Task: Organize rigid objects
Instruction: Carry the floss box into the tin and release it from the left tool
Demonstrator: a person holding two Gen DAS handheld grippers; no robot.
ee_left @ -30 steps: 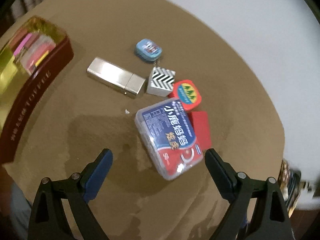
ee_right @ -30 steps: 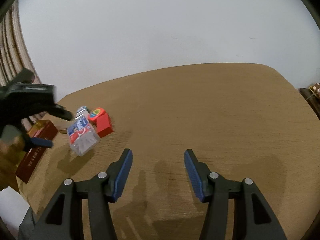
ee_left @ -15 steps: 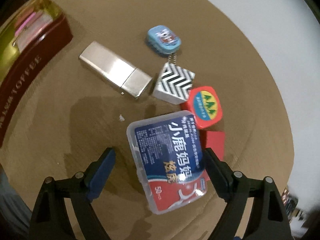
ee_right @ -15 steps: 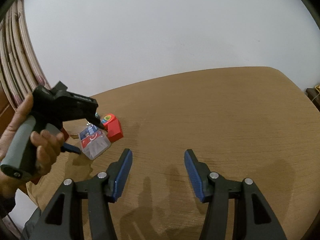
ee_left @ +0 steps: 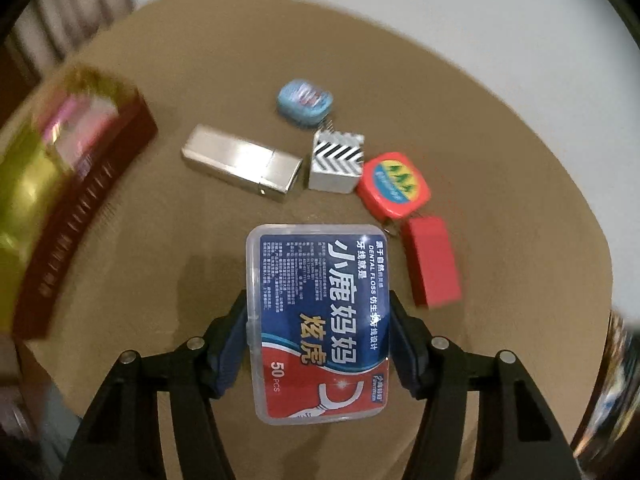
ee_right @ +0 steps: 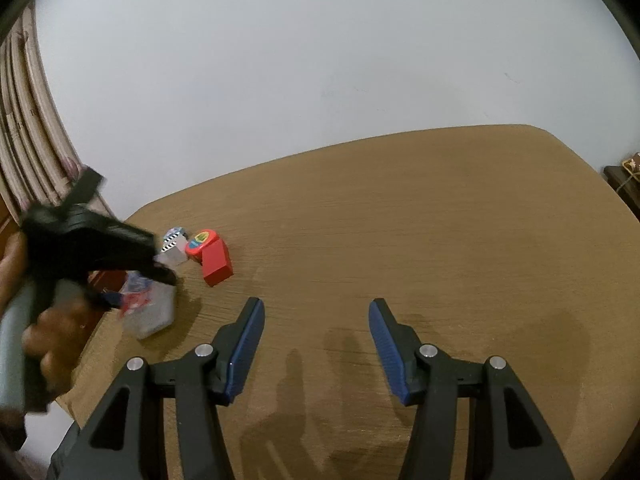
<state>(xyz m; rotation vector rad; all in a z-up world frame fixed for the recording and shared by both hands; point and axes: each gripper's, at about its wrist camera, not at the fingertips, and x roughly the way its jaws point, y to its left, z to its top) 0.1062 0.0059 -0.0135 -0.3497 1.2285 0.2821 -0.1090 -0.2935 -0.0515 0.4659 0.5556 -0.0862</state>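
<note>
My left gripper (ee_left: pixel 318 330) is shut on a clear dental floss box (ee_left: pixel 320 320) with a blue and red label, its fingers pressed on both long sides. The same box (ee_right: pixel 150 308) shows blurred in the right wrist view, in the left gripper (ee_right: pixel 132 276). On the brown table (ee_left: pixel 180 220) beyond it lie a silver case (ee_left: pixel 242 168), a black-and-white striped cube (ee_left: pixel 336 162), a blue oval tin (ee_left: pixel 306 102), a red round-cornered tin (ee_left: pixel 394 190) and a red block (ee_left: pixel 432 262). My right gripper (ee_right: pixel 316 324) is open and empty over bare table.
A dark red tin (ee_left: pixel 76 208) with a gold inside and pink items stands at the left table edge. The table's right edge (ee_left: pixel 600 240) is close to the red block. A white wall is behind the table.
My left gripper moved forward over the dental floss box and closed on it; the box now sits straight between the fingers. The right gripper stayed still and open.
</note>
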